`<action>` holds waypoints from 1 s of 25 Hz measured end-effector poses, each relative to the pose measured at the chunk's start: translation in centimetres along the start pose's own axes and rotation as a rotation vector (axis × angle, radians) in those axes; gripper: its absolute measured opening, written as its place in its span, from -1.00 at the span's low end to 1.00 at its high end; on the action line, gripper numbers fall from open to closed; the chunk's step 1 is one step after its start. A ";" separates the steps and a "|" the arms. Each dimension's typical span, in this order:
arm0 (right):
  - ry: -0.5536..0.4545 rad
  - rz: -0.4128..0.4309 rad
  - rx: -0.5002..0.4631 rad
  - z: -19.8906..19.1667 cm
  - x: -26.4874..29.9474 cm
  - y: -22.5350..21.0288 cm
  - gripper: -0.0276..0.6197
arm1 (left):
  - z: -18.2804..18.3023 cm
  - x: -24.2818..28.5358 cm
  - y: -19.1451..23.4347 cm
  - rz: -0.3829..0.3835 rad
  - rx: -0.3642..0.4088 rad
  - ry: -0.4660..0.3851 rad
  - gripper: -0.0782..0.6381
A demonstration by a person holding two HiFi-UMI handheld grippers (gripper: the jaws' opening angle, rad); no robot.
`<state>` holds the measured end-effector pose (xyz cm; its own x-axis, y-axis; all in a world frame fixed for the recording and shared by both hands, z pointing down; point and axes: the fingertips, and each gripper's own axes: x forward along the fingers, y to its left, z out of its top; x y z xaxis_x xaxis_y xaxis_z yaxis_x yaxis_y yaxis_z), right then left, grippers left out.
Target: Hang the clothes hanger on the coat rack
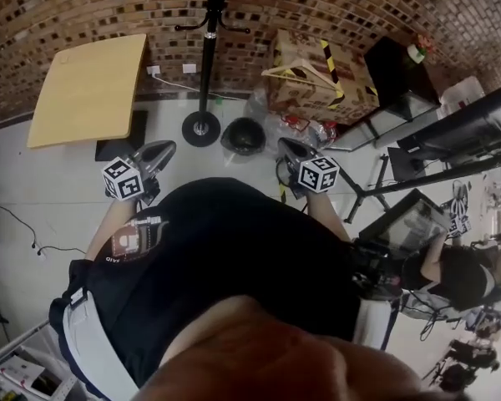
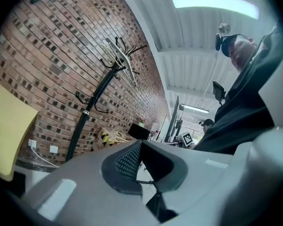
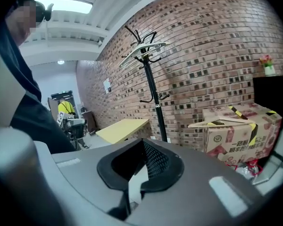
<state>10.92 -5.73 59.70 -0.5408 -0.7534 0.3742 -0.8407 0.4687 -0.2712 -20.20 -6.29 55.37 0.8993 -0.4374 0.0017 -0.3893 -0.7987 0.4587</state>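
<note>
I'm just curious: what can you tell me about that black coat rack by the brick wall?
The coat rack is a slim black pole, metal by its look, upright on a round base on the floor before the brick wall. Curved hooks branch at two heights; pale hangers hang at top.

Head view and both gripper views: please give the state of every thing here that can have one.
Left gripper: fingers shut, empty.
Right gripper: fingers shut, empty.
Hanger: lying on the box, not yet hung.
Box: closed.
Rack: upright, with other hangers on its top.
</note>
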 end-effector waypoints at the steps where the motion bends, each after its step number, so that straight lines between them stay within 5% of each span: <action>1: -0.006 -0.012 -0.002 1.0 1.2 0.3 -0.87 | 1.1 -0.1 1.3 -0.016 0.007 0.006 -0.78; 7: 0.001 -0.015 -0.007 4.6 9.2 3.0 -0.87 | 5.8 -1.7 9.2 -0.044 0.020 0.044 -0.78; 14: 0.058 -0.018 0.018 4.6 13.4 1.9 -0.87 | 6.0 -1.0 13.6 -0.044 -0.020 0.045 -0.78; 25: 0.092 0.181 -0.015 7.6 21.1 -6.3 -0.87 | 7.5 5.7 17.7 0.139 0.001 0.006 -0.78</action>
<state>5.08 -28.08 62.51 -0.6832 -0.6110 0.4000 -0.7292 0.6005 -0.3282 -23.46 -25.99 56.81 0.8378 -0.5414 0.0705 -0.5104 -0.7309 0.4530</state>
